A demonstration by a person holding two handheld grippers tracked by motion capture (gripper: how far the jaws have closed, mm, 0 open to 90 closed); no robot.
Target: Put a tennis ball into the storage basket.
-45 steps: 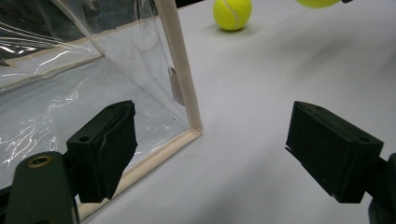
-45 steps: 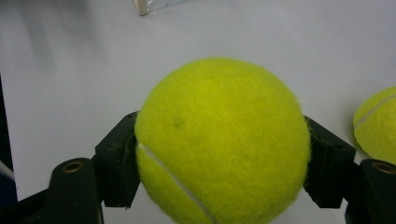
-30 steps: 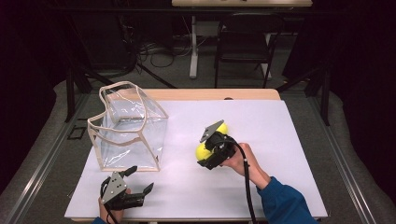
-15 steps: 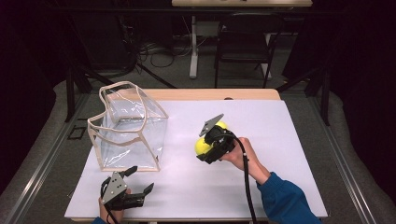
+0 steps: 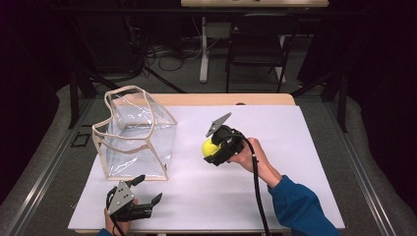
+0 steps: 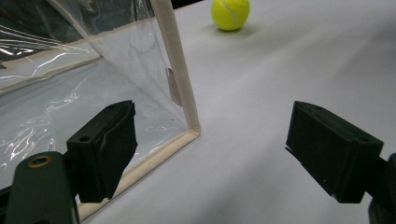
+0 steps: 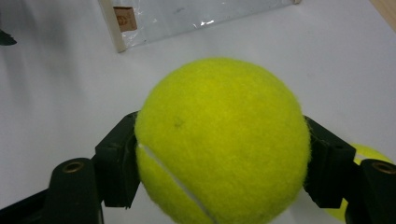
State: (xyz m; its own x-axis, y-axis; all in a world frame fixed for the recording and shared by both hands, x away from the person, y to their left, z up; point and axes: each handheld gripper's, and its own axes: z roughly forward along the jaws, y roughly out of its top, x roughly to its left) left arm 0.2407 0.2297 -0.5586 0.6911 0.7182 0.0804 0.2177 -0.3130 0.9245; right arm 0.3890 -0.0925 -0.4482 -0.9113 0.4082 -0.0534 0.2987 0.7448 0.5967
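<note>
White table sheet (image 5: 275, 196) carries a clear plastic bag (image 5: 135, 140), upright, mouth open, nothing visible inside. Right gripper (image 5: 214, 149) clamps a tennis ball (image 7: 222, 140) above the sheet, right of the bag. Left gripper (image 5: 145, 191) gapes, unloaded, near the bag's corner.

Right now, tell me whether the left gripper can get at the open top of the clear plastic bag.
Probably yes: the left gripper, jaws open and empty, sits beside the clear plastic bag, with nothing between them.
</note>
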